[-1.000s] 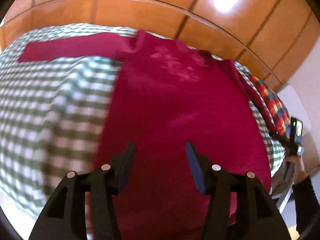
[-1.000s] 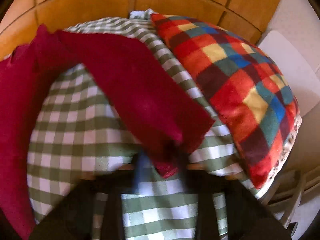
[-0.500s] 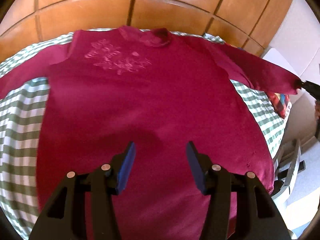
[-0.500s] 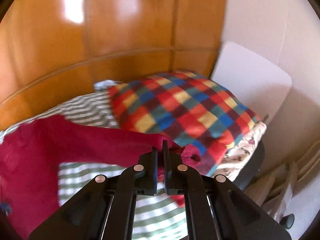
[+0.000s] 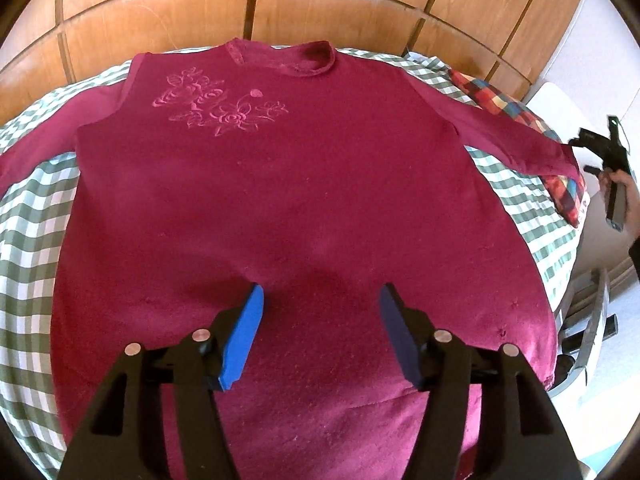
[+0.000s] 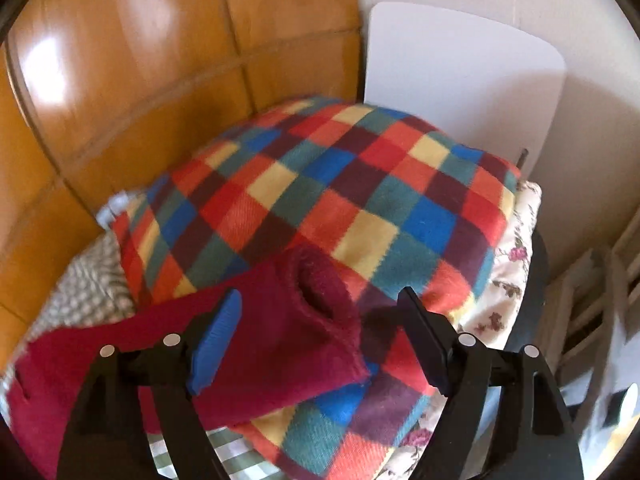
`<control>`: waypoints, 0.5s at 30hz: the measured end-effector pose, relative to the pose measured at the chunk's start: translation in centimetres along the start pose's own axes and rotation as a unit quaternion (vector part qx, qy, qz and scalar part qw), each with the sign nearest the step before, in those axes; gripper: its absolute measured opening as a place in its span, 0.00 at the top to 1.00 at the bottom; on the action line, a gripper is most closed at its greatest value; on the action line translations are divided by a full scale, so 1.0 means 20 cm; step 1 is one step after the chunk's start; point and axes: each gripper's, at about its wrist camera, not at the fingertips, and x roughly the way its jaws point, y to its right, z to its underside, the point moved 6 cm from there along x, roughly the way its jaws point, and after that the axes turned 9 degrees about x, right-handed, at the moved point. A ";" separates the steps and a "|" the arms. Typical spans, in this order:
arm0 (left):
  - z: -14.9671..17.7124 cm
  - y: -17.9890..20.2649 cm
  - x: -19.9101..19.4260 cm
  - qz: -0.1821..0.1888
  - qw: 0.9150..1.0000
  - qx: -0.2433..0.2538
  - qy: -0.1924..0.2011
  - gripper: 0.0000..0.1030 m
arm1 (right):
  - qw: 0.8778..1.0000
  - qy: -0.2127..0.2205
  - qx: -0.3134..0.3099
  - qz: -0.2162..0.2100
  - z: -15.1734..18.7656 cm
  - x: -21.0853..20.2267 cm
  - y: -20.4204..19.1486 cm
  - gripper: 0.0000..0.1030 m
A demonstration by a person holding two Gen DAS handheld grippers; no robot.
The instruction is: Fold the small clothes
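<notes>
Two grippers in play, both with jaws opening and nothing pinched; left gripper (image 5: 320, 320) hovers over the lower body of the crimson sweater (image 5: 280, 200), blue pads (image 5: 242, 340) spread wide, fabric below them but no contact visible; sweater lies flat, face up, on the green-checked cover (image 5: 28, 240), collar at 12 o'clock against the wooden panelling (image 5: 320, 4), embroidered flowers (image 5: 216, 108) at 11 o'clock of the chest; one sleeve runs off toward 9 o'clock, the other (image 5: 516, 140) toward 2 o'clock, its cuff resting on the multicolour plaid blanket (image 5: 560, 196); right gripper (image 5: 600, 152) sits just past that cuff at 3 o'clock in the left wrist view, held by a hand (image 5: 628, 196); in the right wrist view its fingers (image 6: 216, 336) stand well apart, the open sleeve cuff (image 6: 320, 300) lying loose on the blanket between them, touching neither pad; white board (image 6: 460, 84) leans on the wall at 1 o'clock behind the blanket.
</notes>
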 end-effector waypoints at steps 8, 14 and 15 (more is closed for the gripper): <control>0.01 0.01 0.00 0.000 1.000 0.000 0.004 0.38 | 0.984 -0.062 0.124 -0.115 0.21 -0.03 0.15 0.41; 0.02 -0.01 -0.03 -0.005 1.000 -0.019 0.009 0.35 | 0.993 -0.048 0.090 -0.052 0.18 0.08 0.02 0.94; 0.03 -0.02 -0.04 -0.005 1.000 -0.024 0.010 0.35 | 0.995 -0.040 0.081 -0.035 0.16 0.08 0.02 0.94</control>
